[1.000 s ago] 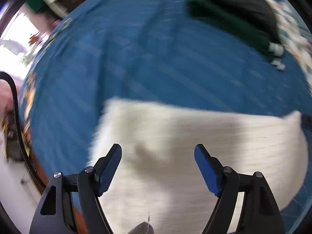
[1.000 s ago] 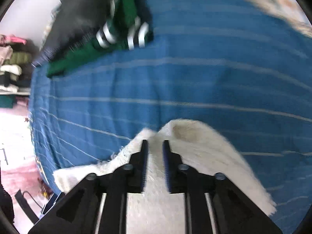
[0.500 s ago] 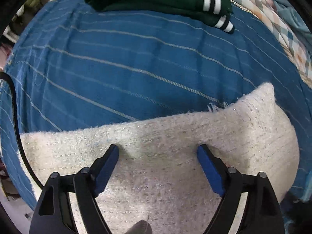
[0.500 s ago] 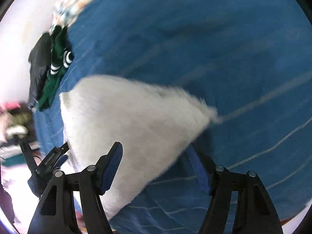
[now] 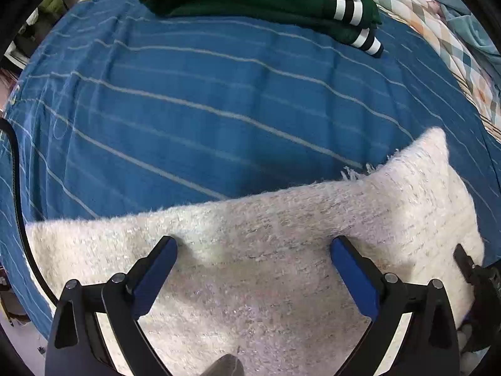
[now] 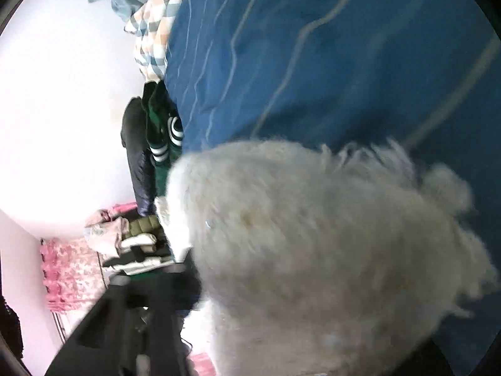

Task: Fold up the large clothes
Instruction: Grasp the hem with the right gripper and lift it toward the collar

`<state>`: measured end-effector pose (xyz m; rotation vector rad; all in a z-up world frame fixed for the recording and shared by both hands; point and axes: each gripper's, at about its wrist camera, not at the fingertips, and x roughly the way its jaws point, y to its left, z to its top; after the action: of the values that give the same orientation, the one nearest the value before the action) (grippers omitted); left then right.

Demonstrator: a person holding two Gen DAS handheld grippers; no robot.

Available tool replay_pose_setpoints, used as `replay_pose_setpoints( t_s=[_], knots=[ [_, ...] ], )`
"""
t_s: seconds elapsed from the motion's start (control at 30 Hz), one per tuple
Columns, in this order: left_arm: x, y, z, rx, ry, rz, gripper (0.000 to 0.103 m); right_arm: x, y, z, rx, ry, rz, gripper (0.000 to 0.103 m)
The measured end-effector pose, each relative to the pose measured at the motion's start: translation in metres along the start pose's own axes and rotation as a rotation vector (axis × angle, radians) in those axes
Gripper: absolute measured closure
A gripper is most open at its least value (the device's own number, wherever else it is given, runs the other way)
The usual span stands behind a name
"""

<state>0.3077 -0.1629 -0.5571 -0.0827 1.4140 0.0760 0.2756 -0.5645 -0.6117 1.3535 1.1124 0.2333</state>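
A fluffy white knitted garment (image 5: 281,250) lies folded on a blue striped bedspread (image 5: 188,109). My left gripper (image 5: 253,263) hovers over it, wide open and empty. In the right wrist view the same white garment (image 6: 313,250) fills the lower right, blurred and close to the lens. It hides the right gripper's fingers, and only part of the black gripper body (image 6: 131,329) shows at the lower left. The right gripper's black body (image 5: 479,285) shows at the right edge of the left wrist view, at the garment's right end.
A folded green garment with white striped cuffs (image 5: 266,3) lies at the far side of the bed under a dark garment. A checked quilt (image 5: 454,47) lies at the far right. Piled clothes (image 6: 125,238) stand beyond the bed.
The right gripper opened, let go of the white garment's corner, then swung sideways close against the garment. The left gripper stayed open and settled over the garment.
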Motion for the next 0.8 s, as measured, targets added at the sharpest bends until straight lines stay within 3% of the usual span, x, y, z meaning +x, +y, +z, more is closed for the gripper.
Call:
replay_pose_setpoints(
  t_s=[0.13, 0.33, 0.4, 0.5, 0.6, 0.8],
  knots=[
    [0.001, -0.022, 0.013, 0.035, -0.029, 0.022, 0.002, -0.018, 0.022, -0.002, 0.042, -0.087, 0.028, 0.078],
    [0.014, -0.095, 0.051, 0.153, -0.020, -0.106, 0.002, -0.058, 0.092, -0.011, -0.076, -0.184, 0.006, 0.079],
    [0.009, -0.096, 0.060, 0.126, -0.017, -0.157, 0.002, -0.067, 0.116, -0.012, -0.139, -0.196, -0.022, 0.079],
    [-0.024, -0.059, 0.063, 0.010, -0.060, -0.204, 0.002, -0.066, 0.154, -0.022, -0.260, -0.168, -0.055, 0.079],
    [-0.052, 0.022, 0.040, -0.144, -0.074, -0.214, 0.002, -0.051, 0.194, -0.050, -0.386, -0.088, -0.072, 0.079],
    [-0.088, 0.170, -0.064, -0.400, -0.050, -0.011, 0.002, 0.032, 0.266, -0.161, -0.713, 0.152, -0.113, 0.079]
  ],
)
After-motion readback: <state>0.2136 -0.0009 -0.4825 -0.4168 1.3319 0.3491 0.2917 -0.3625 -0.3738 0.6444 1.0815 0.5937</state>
